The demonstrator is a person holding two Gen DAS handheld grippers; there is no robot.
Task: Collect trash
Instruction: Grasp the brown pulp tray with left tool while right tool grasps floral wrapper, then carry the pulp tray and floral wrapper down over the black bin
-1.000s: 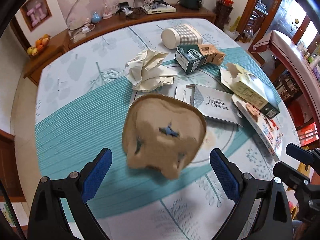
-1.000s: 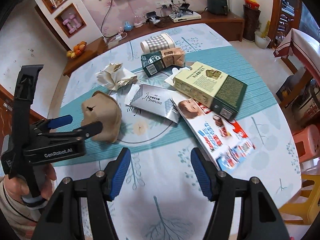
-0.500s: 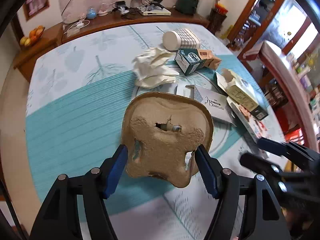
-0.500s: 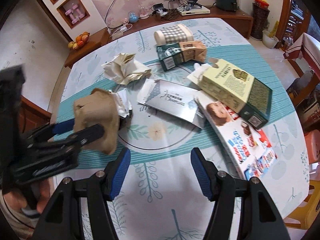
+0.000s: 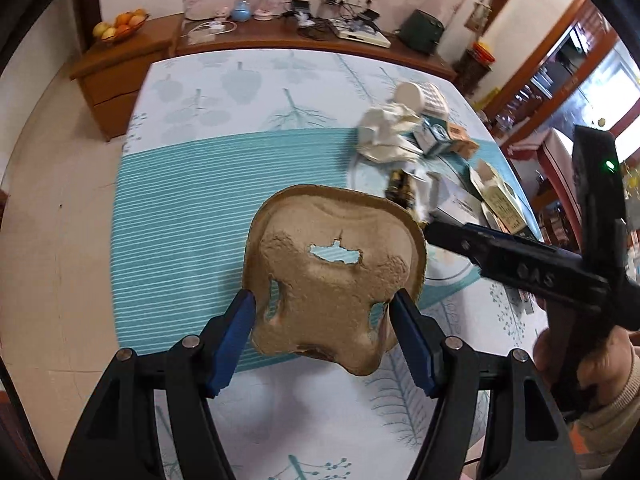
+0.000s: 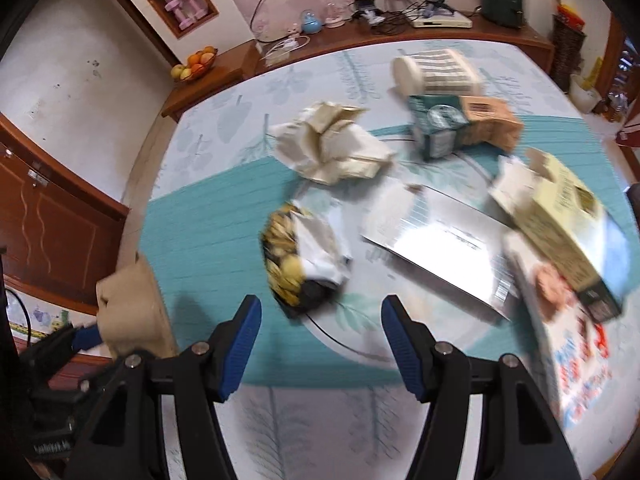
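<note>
My left gripper [image 5: 324, 332] is shut on a brown pulp-cardboard cup carrier [image 5: 332, 276], held above the table; it also shows at the left edge of the right wrist view [image 6: 132, 312]. My right gripper [image 6: 320, 336] is open and empty, just in front of a crumpled snack wrapper [image 6: 304, 256] lying on the table. Further back lie crumpled paper [image 6: 332, 148], a green carton [image 6: 436, 128], a checked paper cup [image 6: 436, 68], a silver pouch [image 6: 444, 244], a yellow-green box [image 6: 560, 216] and a flat printed box [image 6: 568, 340].
The table [image 5: 192, 208] has a teal striped cloth with leaf print. A wooden sideboard [image 5: 280, 36] with cables and a fruit bowl [image 5: 120, 26] stands behind it. A wooden cabinet [image 6: 52, 236] stands left of the table.
My left gripper closed on the cup carrier and swung left with it. My right gripper moved forward and left toward the snack wrapper, which was uncovered when the carrier lifted.
</note>
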